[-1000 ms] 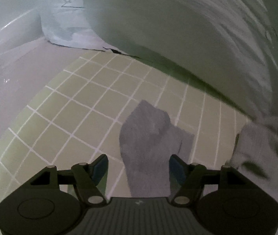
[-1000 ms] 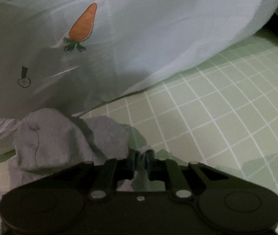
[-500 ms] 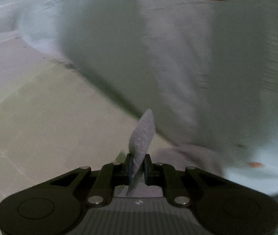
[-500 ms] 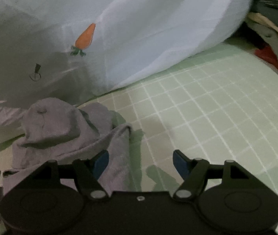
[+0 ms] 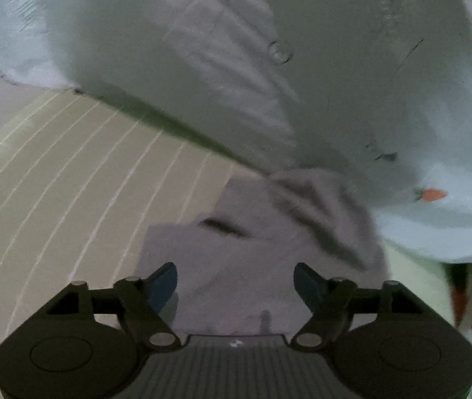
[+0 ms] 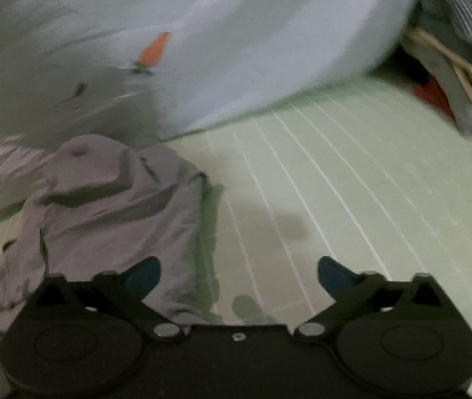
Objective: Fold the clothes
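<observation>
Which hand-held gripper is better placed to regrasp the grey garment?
Left. The left hand-held gripper frames the grey garment, jaws opening. The right hand-held gripper mostly frames bare mat, jaws opening too.

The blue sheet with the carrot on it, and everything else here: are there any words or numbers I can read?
No words or numbers can be read anywhere.
Light blue sheet: only a carrot picture and small dark marks, too blurred to read.
Left gripper body: a tiny white mark, too small to read.
Gray garment and green checked bedsheet: no text.
</observation>
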